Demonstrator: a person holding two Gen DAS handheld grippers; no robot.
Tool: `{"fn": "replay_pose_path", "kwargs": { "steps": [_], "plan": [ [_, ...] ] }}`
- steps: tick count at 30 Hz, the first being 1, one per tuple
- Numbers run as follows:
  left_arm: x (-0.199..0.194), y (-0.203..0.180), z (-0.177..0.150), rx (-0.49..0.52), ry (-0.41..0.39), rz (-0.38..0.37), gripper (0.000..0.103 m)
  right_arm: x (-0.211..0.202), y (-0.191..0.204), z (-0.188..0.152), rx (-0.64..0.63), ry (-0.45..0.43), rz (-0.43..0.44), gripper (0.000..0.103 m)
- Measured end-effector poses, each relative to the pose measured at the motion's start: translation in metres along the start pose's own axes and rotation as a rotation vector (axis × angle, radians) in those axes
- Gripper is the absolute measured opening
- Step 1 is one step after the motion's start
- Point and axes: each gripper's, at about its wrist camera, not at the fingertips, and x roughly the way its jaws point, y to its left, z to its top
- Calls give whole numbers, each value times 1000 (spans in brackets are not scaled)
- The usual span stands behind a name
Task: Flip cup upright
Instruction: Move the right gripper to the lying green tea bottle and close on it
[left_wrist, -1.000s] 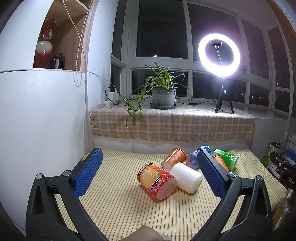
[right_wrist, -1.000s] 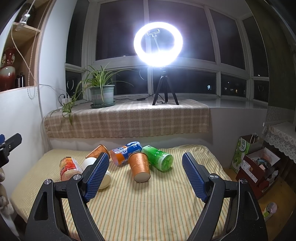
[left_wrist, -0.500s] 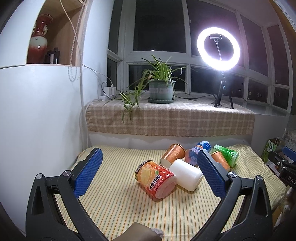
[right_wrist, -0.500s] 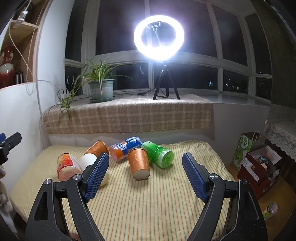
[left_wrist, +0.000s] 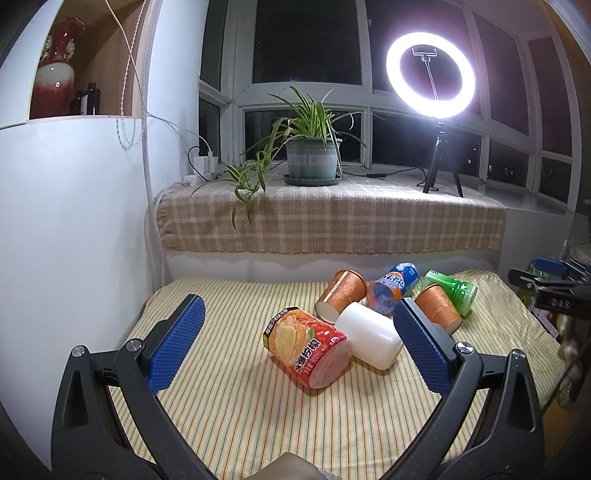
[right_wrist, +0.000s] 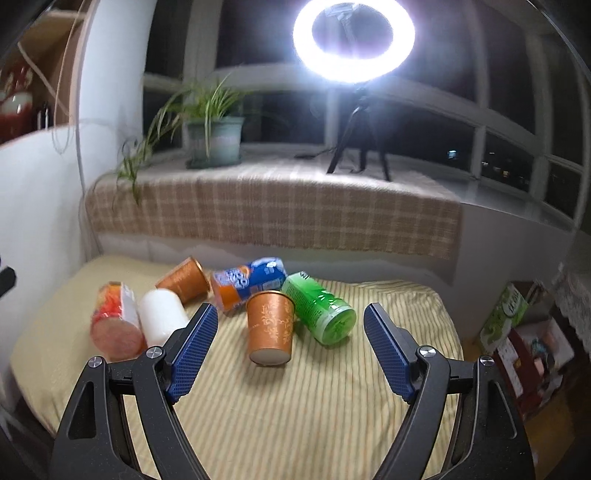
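Orange patterned paper cup lies tipped on striped bed, touching green can, nearer camera. Likely light, crushable, smooth: grip mid-wall gently. Right gripper and left gripper both spread apart, empty.

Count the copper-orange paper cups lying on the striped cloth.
2. One copper-orange cup lies nearest the right gripper, beside the green can; the other lies farther back, behind the white cup. None appears hidden.

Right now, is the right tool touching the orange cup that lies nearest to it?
Apart. In the right wrist view, the open right tool frames the orange cup, but striped cloth shows between each blue pad and the cup's sides.
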Motion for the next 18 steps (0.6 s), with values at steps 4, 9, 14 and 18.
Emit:
{"fn": "replay_pose_path", "kwargs": {
  "steps": [4, 9, 14, 18],
  "plan": [
    [3, 1, -1, -1, 18, -10, 103, 34, -16, 11, -16, 97, 57, 81],
    [5, 5, -1, 8, 34, 3, 103, 77, -35, 22, -66, 223, 98, 81],
    [9, 10, -1, -3, 66, -3, 103, 121, -50, 31, -98, 367, 164, 81],
    [12, 13, -3, -12, 103, -15, 103, 154, -54, 33, -121, 482, 243, 81]
  ]
}}
